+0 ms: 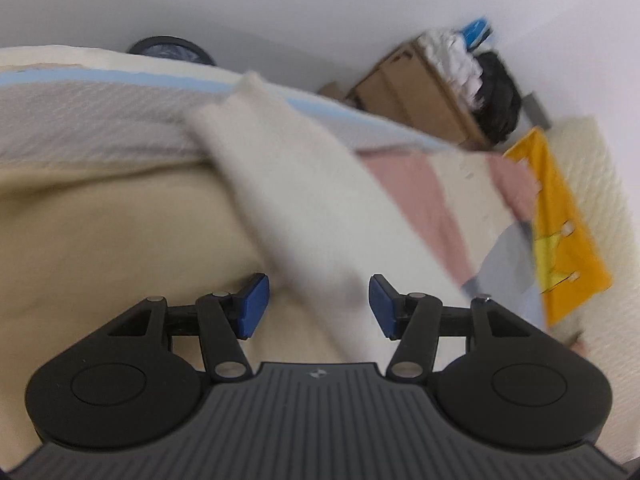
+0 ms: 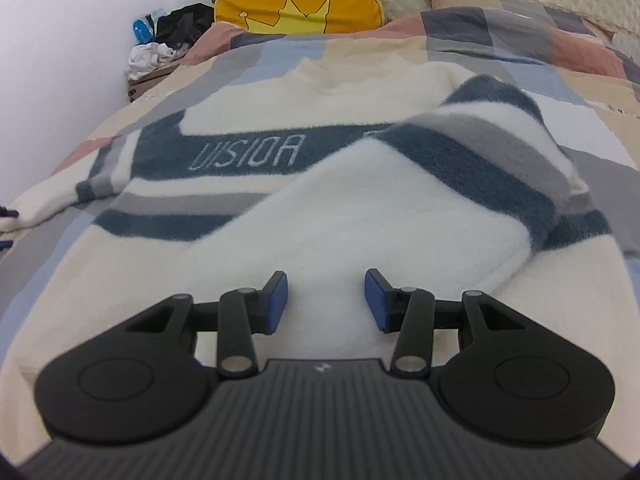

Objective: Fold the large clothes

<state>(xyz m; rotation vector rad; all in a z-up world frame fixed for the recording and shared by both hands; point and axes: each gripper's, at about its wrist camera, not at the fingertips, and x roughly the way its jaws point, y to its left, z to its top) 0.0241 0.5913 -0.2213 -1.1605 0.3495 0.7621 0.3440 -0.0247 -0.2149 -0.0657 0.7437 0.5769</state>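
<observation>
- Garment: striped fleece sweater (image 2: 280, 148), spread front-up on the bed (image 2: 520, 92), collar toward the yellow pillow (image 2: 304, 4).
- Step in hand, as judged: sleeve folding. One sleeve (image 2: 420, 184) lies across the body; opposite sleeve (image 1: 288, 200) hangs off the bed edge.
- Left gripper (image 1: 318, 306): open, empty, just short of the hanging sleeve end.
- Right gripper (image 2: 326, 300): parted, clamping nothing, over the folded sleeve.
- Next move calls for closing on the hanging cuff, then carrying it across the chest.

Bright, even light; left view motion-blurred, right sharp; fisheye-curved edges.
</observation>
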